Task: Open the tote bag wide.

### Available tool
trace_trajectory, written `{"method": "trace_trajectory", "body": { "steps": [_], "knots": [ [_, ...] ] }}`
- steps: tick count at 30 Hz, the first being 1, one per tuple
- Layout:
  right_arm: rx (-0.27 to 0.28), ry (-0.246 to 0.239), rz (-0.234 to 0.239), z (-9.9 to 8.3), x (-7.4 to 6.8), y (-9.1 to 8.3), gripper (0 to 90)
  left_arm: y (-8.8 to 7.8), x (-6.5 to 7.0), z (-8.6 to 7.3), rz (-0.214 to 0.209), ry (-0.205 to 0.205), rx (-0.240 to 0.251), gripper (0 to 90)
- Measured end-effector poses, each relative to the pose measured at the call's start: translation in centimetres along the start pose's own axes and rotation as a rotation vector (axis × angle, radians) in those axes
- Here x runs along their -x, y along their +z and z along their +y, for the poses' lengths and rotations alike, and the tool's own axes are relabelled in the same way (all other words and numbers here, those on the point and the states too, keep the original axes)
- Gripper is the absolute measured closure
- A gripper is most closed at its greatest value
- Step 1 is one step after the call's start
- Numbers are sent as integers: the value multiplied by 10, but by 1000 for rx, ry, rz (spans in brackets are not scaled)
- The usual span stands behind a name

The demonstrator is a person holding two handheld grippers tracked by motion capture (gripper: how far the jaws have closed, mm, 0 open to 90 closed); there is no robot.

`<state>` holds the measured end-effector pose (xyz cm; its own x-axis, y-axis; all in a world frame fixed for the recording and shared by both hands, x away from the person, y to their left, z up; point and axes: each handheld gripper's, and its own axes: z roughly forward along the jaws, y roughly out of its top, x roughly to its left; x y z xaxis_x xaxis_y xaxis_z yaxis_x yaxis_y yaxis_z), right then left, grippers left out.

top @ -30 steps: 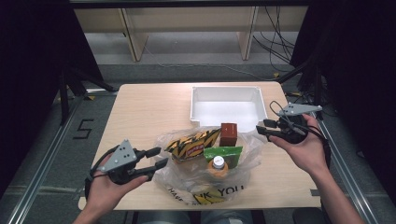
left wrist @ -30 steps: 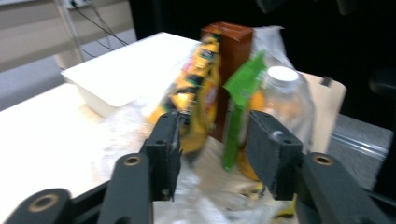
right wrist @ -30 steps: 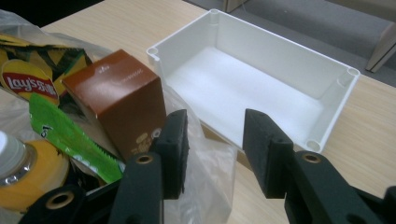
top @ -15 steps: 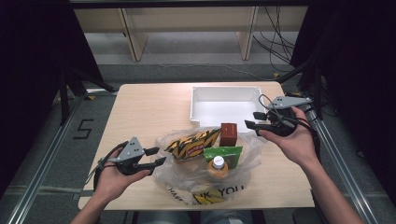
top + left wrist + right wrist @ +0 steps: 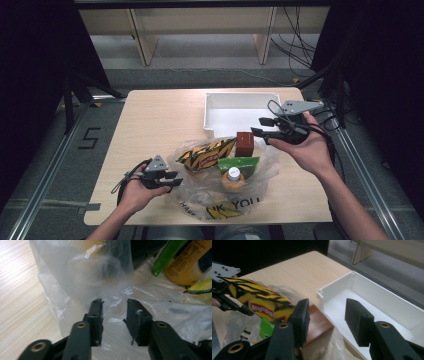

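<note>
Bag (image 5: 225,185) lies at the table's (image 5: 150,125) near edge, mouth and long axis pointing away toward the tray (image 5: 220,102). My left gripper (image 5: 114,305) is low at its left side, jaws parted over the film, not pinching. Right gripper (image 5: 327,312) hovers open above brown box (image 5: 244,144), gripping nothing.

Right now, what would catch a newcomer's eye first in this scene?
The clear plastic bag at the table's near edge, holding a yellow-and-black chip bag, a brown box and an orange bottle. Behind it sits an empty white tray. The left gripper reaches open-jawed at the bag's film.
</note>
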<state>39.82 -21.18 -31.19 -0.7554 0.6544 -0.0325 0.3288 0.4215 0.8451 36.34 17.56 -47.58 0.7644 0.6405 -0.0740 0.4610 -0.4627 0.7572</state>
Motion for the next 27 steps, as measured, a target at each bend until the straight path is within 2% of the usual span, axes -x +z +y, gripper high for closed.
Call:
{"method": "trace_trajectory", "body": {
  "steps": [1,2,3,4,5,6,7,8,9,10,11,13,14,15,17,18,19,20,21,24,25,27],
  "knots": [
    [12,-29,7,2,-2,3,539,-2,1,1,0,-16,23,555],
    [10,-37,27,4,-5,5,533,-4,3,2,8,-30,59,510],
    [8,-56,43,7,-8,8,527,-8,3,3,11,-23,57,466],
    [1,-66,49,9,-11,9,524,-12,5,4,21,-40,89,430],
    [7,-82,63,11,-14,13,522,-17,4,5,23,-14,95,403],
    [10,-86,67,13,-18,15,521,-20,7,5,31,-46,124,382],
    [-1,-120,93,15,-19,18,521,-25,6,6,34,-22,129,362],
    [-14,-106,92,17,-22,19,520,-28,8,5,33,-41,149,342],
    [-13,-120,105,18,-24,22,520,-31,9,5,36,-55,158,328],
    [-11,-140,119,19,-25,26,520,-35,10,5,43,-50,166,316],
    [-24,-141,134,20,-27,28,519,-37,10,4,34,-58,181,306],
    [-26,-147,152,22,-29,33,518,-41,10,4,39,-51,192,292],
    [-18,-146,159,22,-31,36,517,-41,10,3,32,-60,200,287],
    [-38,-131,176,22,-32,38,516,-42,12,3,36,-73,199,285],
    [-39,-136,194,22,-34,45,513,-41,13,2,27,-84,200,282],
    [-49,-126,195,22,-35,47,512,-41,12,2,25,-68,199,279],
    [-52,-143,207,22,-35,50,510,-41,14,2,27,-82,199,278],
    [-47,-152,202,22,-36,53,509,-40,14,2,24,-78,202,277],
    [-60,-145,226,22,-38,55,507,-40,14,2,20,-75,201,277],
    [-79,-140,234,23,-42,56,501,-39,14,2,26,-76,195,277],
    [-74,-160,242,23,-42,58,497,-39,14,2,24,-78,198,277],
    [-77,-161,241,24,-43,59,485,-38,14,2,25,-81,197,277]
  ]
}}
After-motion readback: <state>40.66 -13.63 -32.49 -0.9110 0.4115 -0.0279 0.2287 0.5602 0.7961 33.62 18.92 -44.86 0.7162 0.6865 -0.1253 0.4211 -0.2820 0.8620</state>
